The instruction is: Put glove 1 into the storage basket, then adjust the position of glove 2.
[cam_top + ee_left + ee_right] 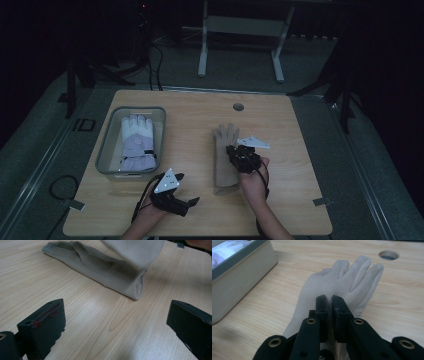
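A beige glove (225,165) lies flat on the wooden table (290,190), fingers pointing away from me and cuff near. My right gripper (234,151) sits over its palm with the jaws pressed together; in the right gripper view (330,302) a sliver of beige fabric shows between them, with the glove's fingers (359,272) spread beyond. My left gripper (189,189) rests low near the front edge, left of the cuff. Its jaws stand wide apart in the left gripper view (115,322) with bare wood between them, facing the glove's cuff (138,287). A blurred pale fold (135,250) hangs above that glove.
A grey bin (107,145) at the table's left holds a white glove (137,140); its wall (242,272) stands to the left in the right gripper view. A round cable hole (238,107) sits near the far edge. A white stand (240,30) is on the floor beyond.
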A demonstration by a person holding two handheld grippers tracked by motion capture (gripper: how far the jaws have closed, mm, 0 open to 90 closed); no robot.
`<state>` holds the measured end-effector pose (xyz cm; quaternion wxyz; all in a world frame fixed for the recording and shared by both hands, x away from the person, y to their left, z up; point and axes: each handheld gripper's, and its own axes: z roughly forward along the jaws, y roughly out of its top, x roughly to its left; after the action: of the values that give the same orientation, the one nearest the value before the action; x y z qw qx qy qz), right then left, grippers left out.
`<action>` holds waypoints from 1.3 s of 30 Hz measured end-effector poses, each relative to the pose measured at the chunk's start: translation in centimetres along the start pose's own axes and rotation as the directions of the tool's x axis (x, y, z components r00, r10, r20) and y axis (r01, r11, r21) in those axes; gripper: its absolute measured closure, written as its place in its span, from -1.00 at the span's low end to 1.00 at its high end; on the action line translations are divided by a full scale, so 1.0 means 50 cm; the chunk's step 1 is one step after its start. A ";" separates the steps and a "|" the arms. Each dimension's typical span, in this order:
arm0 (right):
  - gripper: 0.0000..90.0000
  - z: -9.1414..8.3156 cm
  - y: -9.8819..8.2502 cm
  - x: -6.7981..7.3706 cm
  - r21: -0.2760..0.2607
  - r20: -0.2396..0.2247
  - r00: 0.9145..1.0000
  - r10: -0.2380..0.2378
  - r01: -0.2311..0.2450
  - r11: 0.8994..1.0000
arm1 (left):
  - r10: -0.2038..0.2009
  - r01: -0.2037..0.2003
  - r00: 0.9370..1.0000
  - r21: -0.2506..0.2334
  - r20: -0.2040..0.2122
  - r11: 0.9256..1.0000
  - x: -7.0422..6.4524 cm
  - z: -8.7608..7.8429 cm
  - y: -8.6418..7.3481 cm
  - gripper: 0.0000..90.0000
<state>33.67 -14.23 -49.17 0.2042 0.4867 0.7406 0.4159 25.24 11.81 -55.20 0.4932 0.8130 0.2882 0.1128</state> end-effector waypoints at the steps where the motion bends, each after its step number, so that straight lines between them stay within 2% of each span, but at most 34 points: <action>1: 0.87 0.003 -0.003 0.003 0.001 0.003 1.000 -0.005 0.005 1.000 | 0.003 -0.003 1.000 0.001 -0.001 1.000 0.000 0.000 0.000 -0.95; 3: 0.87 0.010 -0.011 0.007 0.012 0.011 1.000 -0.014 0.013 1.000 | 0.002 -0.002 1.000 -0.002 0.001 1.000 -0.001 -0.001 0.000 -0.95; 6: 0.87 0.021 -0.023 0.004 0.029 0.006 1.000 0.010 -0.010 1.000 | 0.000 0.000 1.000 -0.001 0.004 1.000 0.000 0.000 -0.001 -0.95; 10: 0.86 0.038 -0.042 0.007 0.053 0.011 1.000 -0.001 0.000 0.999 | 0.001 -0.001 1.000 -0.001 0.006 1.000 -0.001 0.001 0.000 -0.95; 14: 0.86 0.052 -0.057 0.002 0.077 0.011 1.000 0.010 -0.011 0.997 | -0.001 0.001 1.000 -0.002 0.007 1.000 -0.001 0.001 0.000 -0.95; 23: 0.81 0.073 -0.078 -0.006 0.121 0.011 1.000 -0.003 0.002 0.993 | -0.005 0.005 1.000 -0.002 0.018 1.000 -0.003 0.003 0.001 -0.95; 27: 0.77 0.075 -0.080 -0.007 0.121 0.006 1.000 -0.010 0.010 0.993 | -0.012 0.012 1.000 -0.004 0.023 1.000 -0.001 0.002 0.001 -0.95; 29: 0.63 0.075 -0.078 -0.010 0.122 -0.006 1.000 -0.002 0.003 0.993 | -0.011 0.011 1.000 0.001 0.018 1.000 0.001 0.001 0.001 -0.95; 31: 0.40 0.071 -0.076 -0.014 0.119 -0.021 1.000 -0.005 0.007 0.993 | -0.013 0.013 1.000 0.001 0.010 1.000 0.002 0.000 0.002 -0.95; 32: 0.17 0.066 -0.074 -0.018 0.111 -0.025 0.999 -0.026 0.028 0.993 | -0.018 0.018 1.000 -0.005 0.008 1.000 0.003 0.000 0.002 -0.95; 33: 0.17 0.066 -0.074 -0.018 0.111 -0.025 0.999 -0.026 0.028 0.993 | -0.020 0.020 1.000 -0.010 0.008 1.000 0.004 -0.001 0.003 -0.95; 34: -0.02 0.061 -0.073 -0.021 0.112 -0.018 0.999 -0.042 0.044 0.993 | -0.024 0.024 1.000 -0.010 0.005 1.000 0.005 -0.002 0.003 -0.95; 35: -0.02 0.061 -0.073 -0.021 0.112 -0.018 0.999 -0.042 0.044 0.993 | -0.024 0.024 1.000 -0.009 0.001 1.000 0.005 -0.002 0.003 -0.95; 37: -0.20 0.054 -0.069 -0.028 0.121 -0.034 0.999 -0.020 0.024 0.992 | -0.025 0.025 1.000 -0.012 -0.002 1.000 0.006 -0.002 0.003 -0.95; 38: -0.42 0.047 -0.066 -0.033 0.116 -0.055 0.998 -0.033 0.039 0.992 | -0.024 0.024 1.000 -0.008 -0.005 1.000 0.006 -0.001 0.003 -0.95; 39: -0.42 0.047 -0.066 -0.033 0.116 -0.055 0.998 -0.033 0.039 0.992 | -0.022 0.022 1.000 -0.006 -0.009 1.000 0.006 0.000 0.003 -0.95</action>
<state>34.24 -15.30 -53.34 0.1632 0.4733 0.7775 0.3806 25.52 11.94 -55.08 0.4954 0.8079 0.2988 0.1118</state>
